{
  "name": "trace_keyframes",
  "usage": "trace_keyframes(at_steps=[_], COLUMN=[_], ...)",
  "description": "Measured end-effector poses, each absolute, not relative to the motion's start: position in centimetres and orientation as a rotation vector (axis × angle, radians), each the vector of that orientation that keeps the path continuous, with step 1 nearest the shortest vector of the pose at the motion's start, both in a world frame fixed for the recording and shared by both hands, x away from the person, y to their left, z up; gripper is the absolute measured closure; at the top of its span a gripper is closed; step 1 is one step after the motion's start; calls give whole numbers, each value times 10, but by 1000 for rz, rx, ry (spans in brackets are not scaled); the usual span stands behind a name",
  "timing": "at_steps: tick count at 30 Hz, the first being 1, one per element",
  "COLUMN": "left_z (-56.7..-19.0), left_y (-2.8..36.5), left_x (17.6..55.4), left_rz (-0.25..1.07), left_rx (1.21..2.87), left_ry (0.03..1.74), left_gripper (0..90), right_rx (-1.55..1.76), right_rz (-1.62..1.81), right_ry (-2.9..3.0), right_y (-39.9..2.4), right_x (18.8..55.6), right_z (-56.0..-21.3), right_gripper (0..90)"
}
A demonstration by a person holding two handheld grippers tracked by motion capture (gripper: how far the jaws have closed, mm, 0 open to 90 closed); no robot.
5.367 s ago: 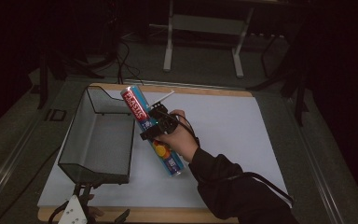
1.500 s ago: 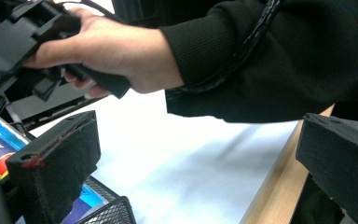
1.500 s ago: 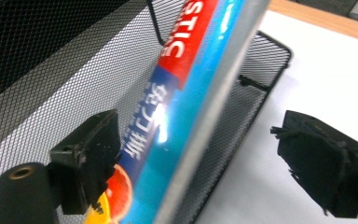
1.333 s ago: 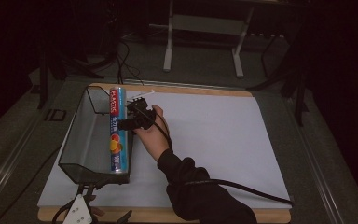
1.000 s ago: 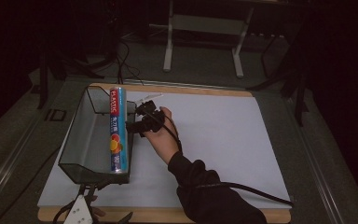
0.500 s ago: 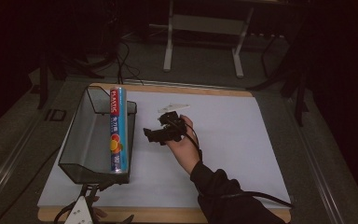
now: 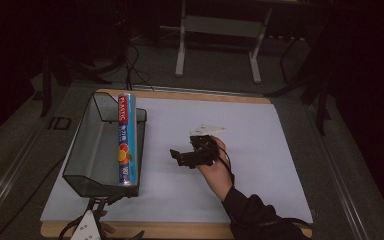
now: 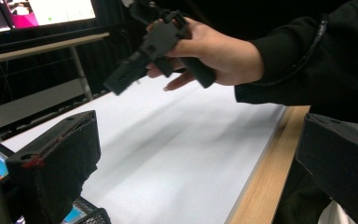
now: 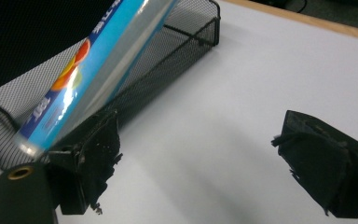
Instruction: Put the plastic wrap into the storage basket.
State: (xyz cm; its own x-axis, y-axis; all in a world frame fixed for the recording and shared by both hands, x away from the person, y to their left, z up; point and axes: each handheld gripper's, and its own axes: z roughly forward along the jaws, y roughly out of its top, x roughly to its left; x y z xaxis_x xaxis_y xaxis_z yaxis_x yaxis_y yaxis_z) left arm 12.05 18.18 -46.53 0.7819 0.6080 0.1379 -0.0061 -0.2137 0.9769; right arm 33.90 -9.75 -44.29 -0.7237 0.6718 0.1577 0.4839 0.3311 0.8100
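Jaws of the right gripper (image 7: 180,156) stand spread wide with nothing between them; in the right gripper view the two black pads look rough and frayed at their edges, with bare white surface showing in the gap. The right hand (image 7: 215,165) holds this gripper above the middle of the table, well apart from the mesh basket (image 7: 80,150). Jaws of the left gripper (image 8: 191,154) are likewise parted and empty in the left gripper view; it sits low at the near edge of the table (image 7: 260,150), just beside the basket's near end.

A long blue box of plastic wrap (image 7: 126,137) lies lengthwise along the basket's right wall, its far end rising above the rim. The box is glossy card with printed fruit. The basket is black wire mesh, rectangular, with sloped sides.

A smooth white sheet covers the table, with a wooden strip bare along its far and near edges. Open white surface spreads right of the hand.
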Motion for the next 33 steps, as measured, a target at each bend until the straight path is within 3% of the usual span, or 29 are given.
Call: trace_keyframes(at_steps=[33], left_z=[-466], left_y=[180], left_x=[121], left_rz=[595], left_rx=[1723], left_ry=[473], left_gripper=[6], right_rx=[1130], right_rz=[1324], right_ry=[2290], right_y=[-213], right_x=[276], right_z=[-464], right_gripper=[133])
